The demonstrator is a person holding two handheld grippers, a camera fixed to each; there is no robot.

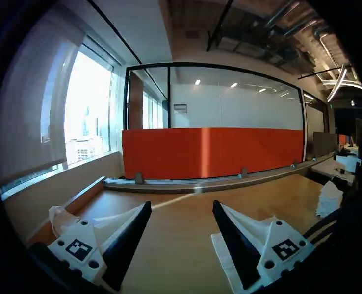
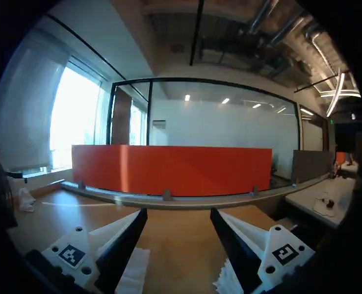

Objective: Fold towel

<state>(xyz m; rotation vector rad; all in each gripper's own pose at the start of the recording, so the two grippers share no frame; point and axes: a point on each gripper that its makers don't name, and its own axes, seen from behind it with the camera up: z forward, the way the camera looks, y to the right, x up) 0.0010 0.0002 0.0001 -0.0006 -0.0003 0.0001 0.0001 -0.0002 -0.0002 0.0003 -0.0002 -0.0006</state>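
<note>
With the left gripper (image 1: 181,203) and the right gripper (image 2: 177,210) both wide open and empty over the light wooden tabletop (image 1: 181,245), the flat white cloth towel (image 1: 223,257) at the left gripper view's lower right could easily be missed, since both grippers point level rather than down at it.

No legible words, numbers or brands. Square coded markers (image 1: 79,249) sit on the left gripper (image 1: 181,205) and right gripper (image 2: 177,210); wall plaque (image 1: 180,108) too small to read.
</note>
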